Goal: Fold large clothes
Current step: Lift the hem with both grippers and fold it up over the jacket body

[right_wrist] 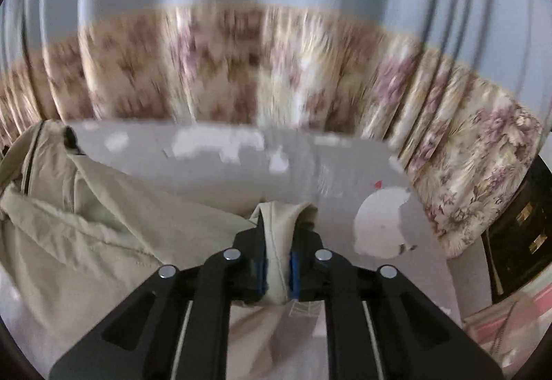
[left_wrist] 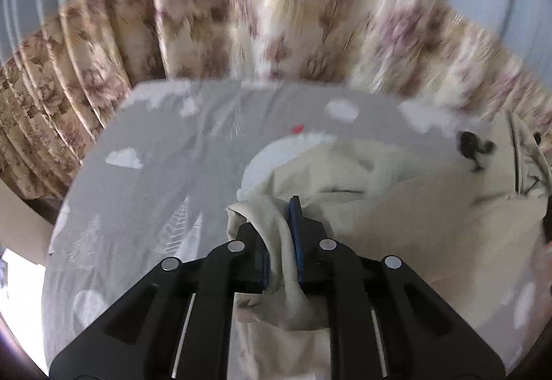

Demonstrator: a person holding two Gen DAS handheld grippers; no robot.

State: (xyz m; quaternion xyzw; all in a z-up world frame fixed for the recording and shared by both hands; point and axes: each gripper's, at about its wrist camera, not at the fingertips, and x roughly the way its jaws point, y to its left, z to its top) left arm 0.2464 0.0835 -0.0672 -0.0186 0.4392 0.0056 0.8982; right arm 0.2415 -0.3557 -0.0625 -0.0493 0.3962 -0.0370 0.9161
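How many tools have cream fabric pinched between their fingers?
2. The left tool grips a bunch of the cream garment over the grey bedsheet; the right tool grips another fold of it.

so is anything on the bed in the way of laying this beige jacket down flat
Nothing visible. Both the left tongs and right tongs already pinch the beige jacket, and the grey bedsheet ahead shows only its printed white patches.
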